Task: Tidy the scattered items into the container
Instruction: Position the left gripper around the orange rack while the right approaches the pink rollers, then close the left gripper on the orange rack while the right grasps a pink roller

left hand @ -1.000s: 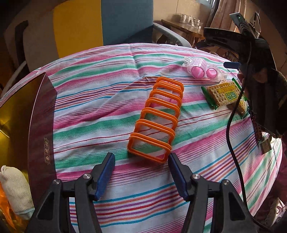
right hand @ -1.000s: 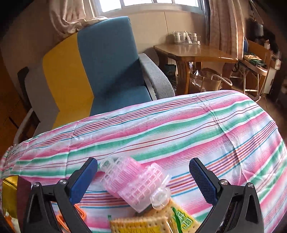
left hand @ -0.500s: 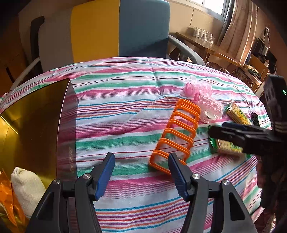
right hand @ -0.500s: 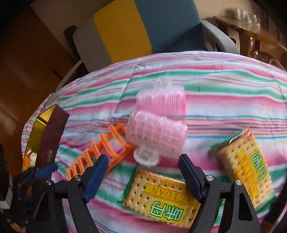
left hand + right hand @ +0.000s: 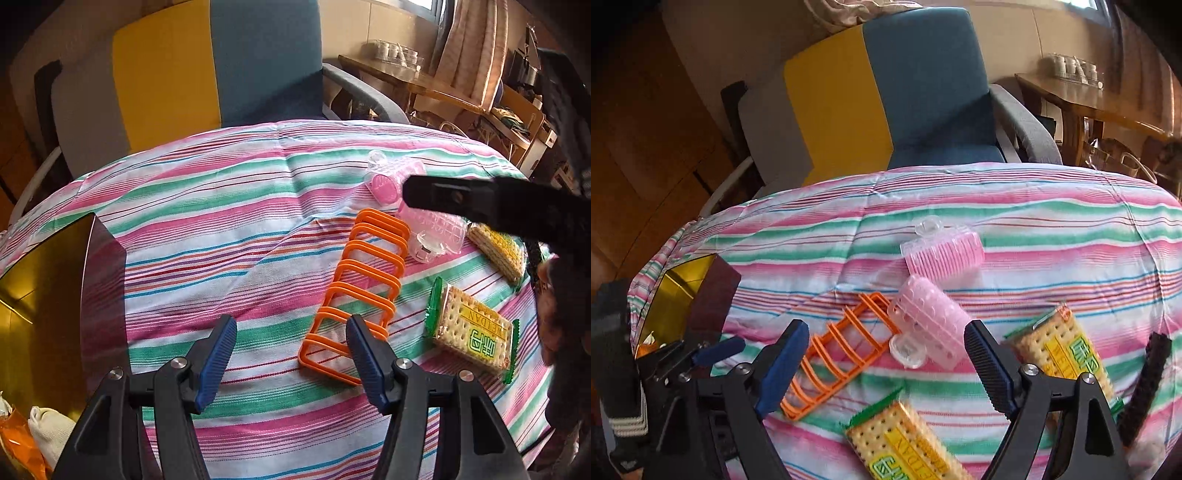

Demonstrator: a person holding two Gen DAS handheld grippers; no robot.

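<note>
The right tool (image 5: 882, 363), jaws having just been opening and holding nothing, is hovering over a light, springy pink plastic hair roller (image 5: 929, 323) touching the orange plastic rack (image 5: 838, 350), best pinched gently across its barrel; the left tool (image 5: 291, 354) is gaping empty.

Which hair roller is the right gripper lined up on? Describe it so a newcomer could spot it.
On the striped cloth, find the orange rack. The target roller lies at the rack's far end, between the open fingers of the right gripper. Unlike the other pink roller farther back, it has its clear clip end toward the camera.
</note>
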